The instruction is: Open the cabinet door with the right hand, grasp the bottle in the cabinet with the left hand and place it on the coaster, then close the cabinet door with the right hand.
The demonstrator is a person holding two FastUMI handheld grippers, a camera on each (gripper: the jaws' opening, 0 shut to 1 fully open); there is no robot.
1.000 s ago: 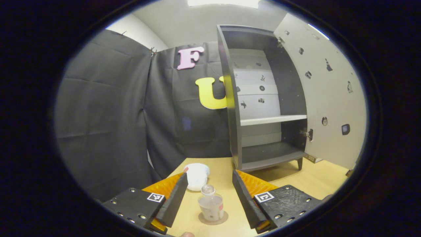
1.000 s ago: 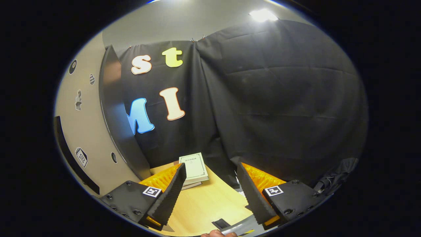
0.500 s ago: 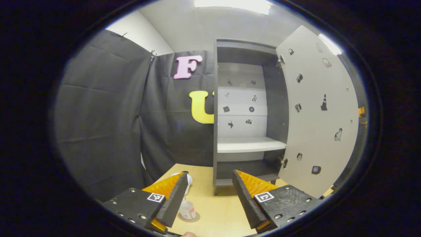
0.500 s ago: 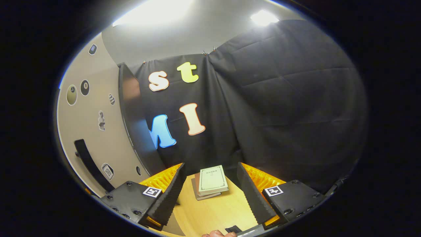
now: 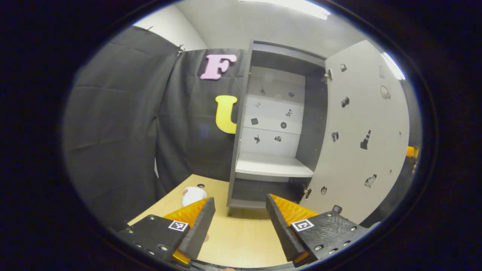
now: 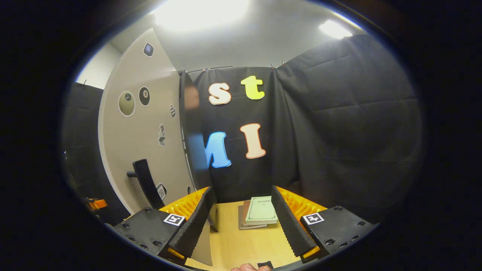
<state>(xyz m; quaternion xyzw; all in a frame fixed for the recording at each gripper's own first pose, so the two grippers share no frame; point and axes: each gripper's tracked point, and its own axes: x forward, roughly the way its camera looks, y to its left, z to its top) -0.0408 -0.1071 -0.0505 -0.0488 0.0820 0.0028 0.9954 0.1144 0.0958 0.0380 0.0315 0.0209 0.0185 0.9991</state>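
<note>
No text can be read on the book (image 6: 261,210) cover or door (image 6: 145,124) stickers.

A booth hung with black cloth (image 5: 113,124) on its walls, creased and pinned at the top. Above the cloth, a plain pale wall (image 5: 226,22) rises to a ceiling with bright light panels (image 6: 199,11). A light wooden table (image 5: 241,241) fills the near ground. At the table's far end, against the cloth, lies a small stack of books (image 6: 258,216), the top one pale green.
</note>
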